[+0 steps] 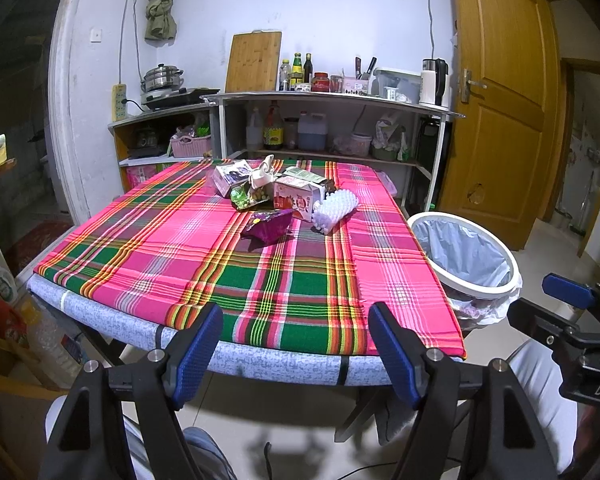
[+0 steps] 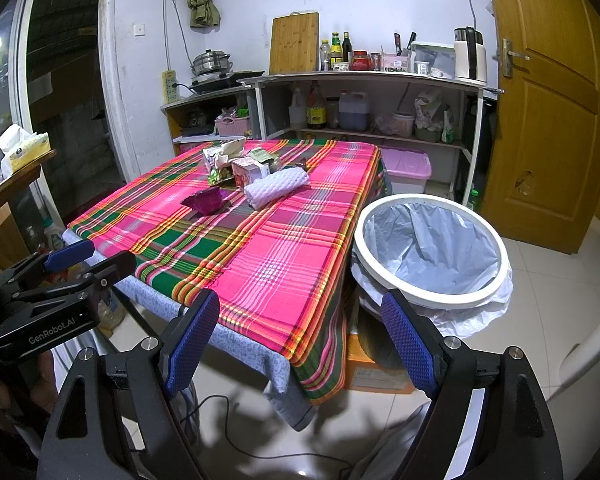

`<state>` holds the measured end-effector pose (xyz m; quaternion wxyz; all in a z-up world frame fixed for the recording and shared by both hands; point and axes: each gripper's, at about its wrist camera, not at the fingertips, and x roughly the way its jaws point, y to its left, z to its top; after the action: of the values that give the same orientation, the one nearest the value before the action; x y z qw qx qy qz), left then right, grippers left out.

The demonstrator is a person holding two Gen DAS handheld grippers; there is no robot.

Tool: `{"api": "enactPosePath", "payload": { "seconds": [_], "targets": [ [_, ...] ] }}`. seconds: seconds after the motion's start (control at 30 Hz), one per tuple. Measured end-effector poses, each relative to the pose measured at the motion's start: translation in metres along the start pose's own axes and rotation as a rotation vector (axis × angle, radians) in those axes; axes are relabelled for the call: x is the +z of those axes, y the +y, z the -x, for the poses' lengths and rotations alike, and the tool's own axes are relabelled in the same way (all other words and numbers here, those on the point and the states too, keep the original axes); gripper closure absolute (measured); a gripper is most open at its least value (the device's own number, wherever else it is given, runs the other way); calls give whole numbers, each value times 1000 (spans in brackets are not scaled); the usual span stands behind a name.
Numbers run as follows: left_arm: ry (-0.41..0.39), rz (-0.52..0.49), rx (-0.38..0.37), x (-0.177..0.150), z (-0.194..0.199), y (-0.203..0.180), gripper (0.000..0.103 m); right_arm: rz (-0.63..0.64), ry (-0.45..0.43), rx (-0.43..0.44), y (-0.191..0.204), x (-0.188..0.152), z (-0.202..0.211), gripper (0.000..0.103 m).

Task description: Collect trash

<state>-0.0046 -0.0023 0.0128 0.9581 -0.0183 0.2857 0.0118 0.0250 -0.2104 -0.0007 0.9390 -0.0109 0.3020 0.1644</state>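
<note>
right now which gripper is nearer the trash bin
Right. The right gripper is open just short of the trash bin, whose rim sits by its right finger. The left gripper, also open, faces the table's middle, the bin off to its right.

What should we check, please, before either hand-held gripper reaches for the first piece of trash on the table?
1. Left hand-held gripper open and empty: ok.
2. Right hand-held gripper open and empty: ok.
3. Trash bin lined and its mouth unobstructed, beside the table's right edge: ok.
4. Purple wrapper lies nearest, apart from the pile, with clear cloth in front: ok.
5. White foam sheet free to lift: cannot tell, it rests against the red carton.
6. Both grippers within reach of the trash: not ok, they are at the near table edge and the pile is toward the far end.
</note>
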Motion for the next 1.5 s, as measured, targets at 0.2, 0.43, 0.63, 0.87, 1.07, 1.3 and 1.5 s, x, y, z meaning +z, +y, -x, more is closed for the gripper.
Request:
{"api": "enactPosePath", "payload": {
  "seconds": [0.2, 0.43, 0.63, 0.87, 1.07, 1.3, 1.5],
  "targets": [
    [-2, -1, 2, 1, 2, 0, 29, 0, 0, 0, 0, 0, 0, 19],
    [-5, -1, 1, 3, 4, -1, 29, 1, -1, 0, 0, 0, 0, 19],
    [-6, 0, 0, 3, 4, -1, 29, 1, -2, -1, 1, 1, 2, 20],
    [-5, -1, -1, 4, 5, -1, 29, 2, 1, 1, 0, 2, 2, 20],
    [-1, 4, 5, 4, 0, 1, 28, 9, 7, 2, 1, 3, 0, 20],
    [13, 11, 10, 8, -24, 12, 28, 12, 15, 15, 0, 11, -20, 19],
    [38, 38, -19, 20, -52, 27, 29, 14, 33, 41, 1, 30, -48, 20]
  ]
}}
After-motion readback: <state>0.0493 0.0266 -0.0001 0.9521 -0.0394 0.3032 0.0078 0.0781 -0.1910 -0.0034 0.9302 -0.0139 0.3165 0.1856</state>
